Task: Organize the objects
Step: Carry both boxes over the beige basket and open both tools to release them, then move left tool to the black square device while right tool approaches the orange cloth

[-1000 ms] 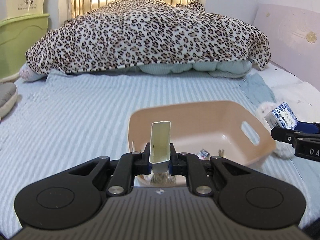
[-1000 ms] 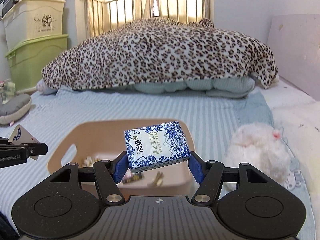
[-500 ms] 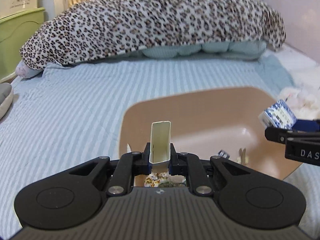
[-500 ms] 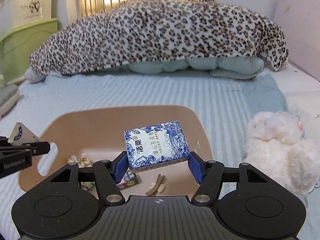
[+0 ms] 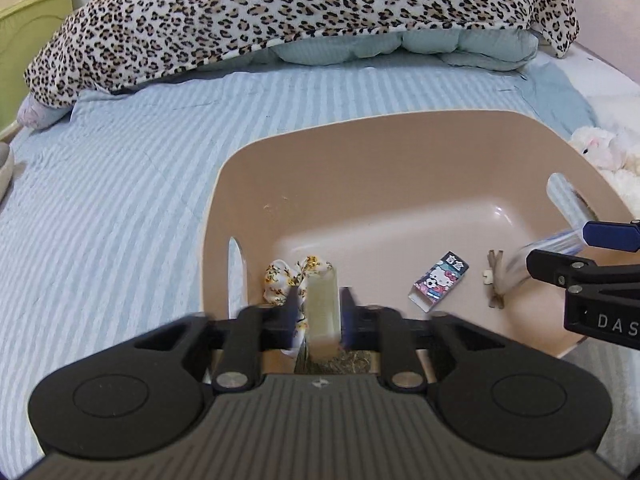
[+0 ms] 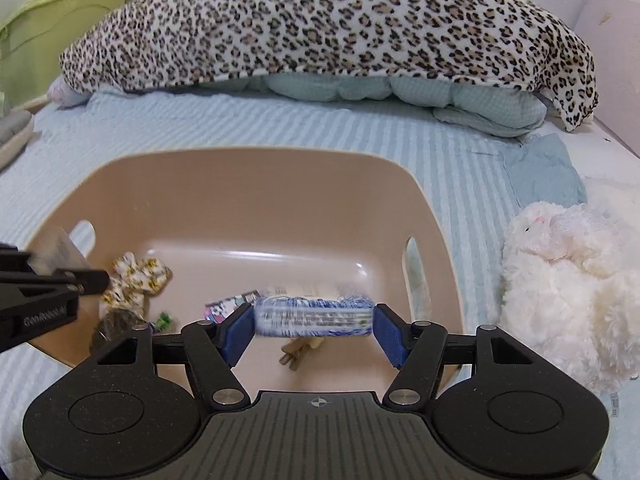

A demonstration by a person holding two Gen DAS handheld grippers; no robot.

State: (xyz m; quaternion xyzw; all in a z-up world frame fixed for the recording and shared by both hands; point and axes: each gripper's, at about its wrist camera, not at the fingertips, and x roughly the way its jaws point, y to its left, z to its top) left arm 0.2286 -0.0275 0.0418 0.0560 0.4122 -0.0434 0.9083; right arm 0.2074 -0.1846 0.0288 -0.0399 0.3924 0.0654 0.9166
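A beige plastic basket point(image 5: 360, 168) point(image 6: 256, 184) sits on the striped bed. My left gripper point(image 5: 322, 314) is over its near left corner, and a pale narrow box point(image 5: 322, 312), blurred, sits between its parted jaws. My right gripper point(image 6: 314, 326) is over the basket's right half; the blue-and-white box point(image 6: 314, 316), blurred, lies between its wide-parted pads. The right gripper also shows in the left wrist view point(image 5: 592, 264). In the basket lie a floral scrunchie point(image 5: 286, 280), a Hello Kitty box point(image 5: 438, 280) and a wooden clip point(image 5: 494, 280).
A white plush toy point(image 6: 568, 280) lies right of the basket. A leopard-print blanket point(image 6: 328, 28) over a folded quilt fills the far side of the bed. A green storage bin point(image 6: 52, 20) stands at the far left.
Both grippers have moved forward and tipped down over the basket. Their jaws have spread, and both boxes are blurred and sitting lower between the jaws than before.
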